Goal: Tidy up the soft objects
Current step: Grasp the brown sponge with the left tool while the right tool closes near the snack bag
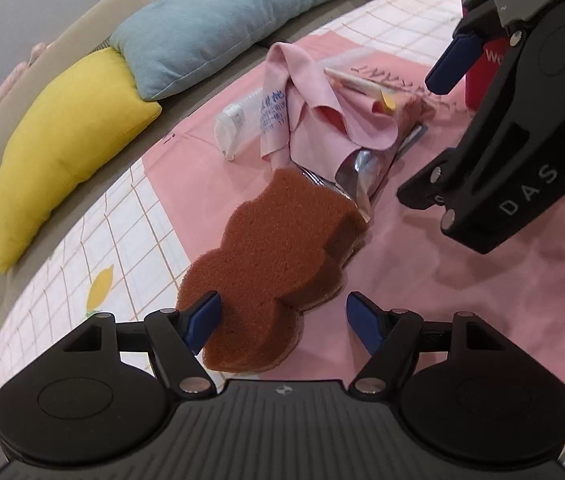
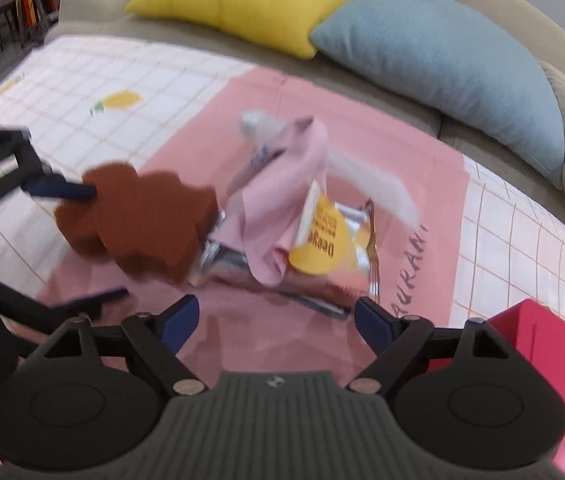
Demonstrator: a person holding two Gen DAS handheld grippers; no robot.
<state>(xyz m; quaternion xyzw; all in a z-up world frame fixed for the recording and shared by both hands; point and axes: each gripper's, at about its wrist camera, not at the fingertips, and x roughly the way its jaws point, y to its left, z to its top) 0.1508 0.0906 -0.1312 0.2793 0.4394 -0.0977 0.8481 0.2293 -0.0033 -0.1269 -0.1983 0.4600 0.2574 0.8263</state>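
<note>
A brown wavy-edged sponge (image 1: 274,264) lies tilted on the pink mat, its far end resting on a foil snack packet (image 1: 366,168). My left gripper (image 1: 284,322) is open around the sponge's near end; the left fingertip (image 1: 202,320) touches it, the right fingertip stands apart. A crumpled pink cloth (image 1: 314,108) lies over the packet and a clear plastic tube (image 1: 242,116). My right gripper (image 2: 276,320) is open and empty, hovering above the mat in front of the cloth (image 2: 282,200) and sponge (image 2: 142,220); it also shows in the left wrist view (image 1: 450,64).
A yellow pillow (image 1: 66,140) and a blue pillow (image 1: 218,20) lean on the beige sofa behind. A red box (image 2: 554,360) stands at the right of the mat. The pink mat (image 1: 442,300) lies on a white checked cloth (image 2: 82,80) with lemon prints.
</note>
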